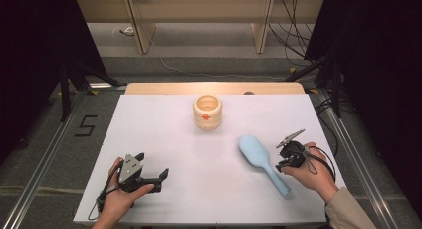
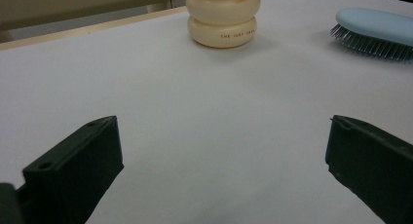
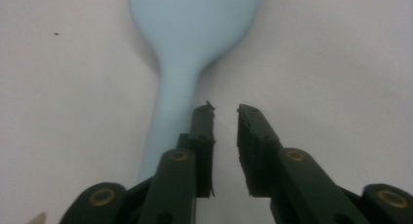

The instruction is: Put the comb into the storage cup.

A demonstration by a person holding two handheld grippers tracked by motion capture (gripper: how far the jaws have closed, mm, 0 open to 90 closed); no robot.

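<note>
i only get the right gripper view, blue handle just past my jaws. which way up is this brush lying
Observer: The left gripper view shows the hairbrush bristles-down on the table.
Operator: anything else on the table
Observer: A cream ringed cup stands upright toward the far edge, apart from the brush.
Operator: where's the other gripper
Observer: The left gripper sits at the near left of the table, jaws wide open, holding nothing.
</note>
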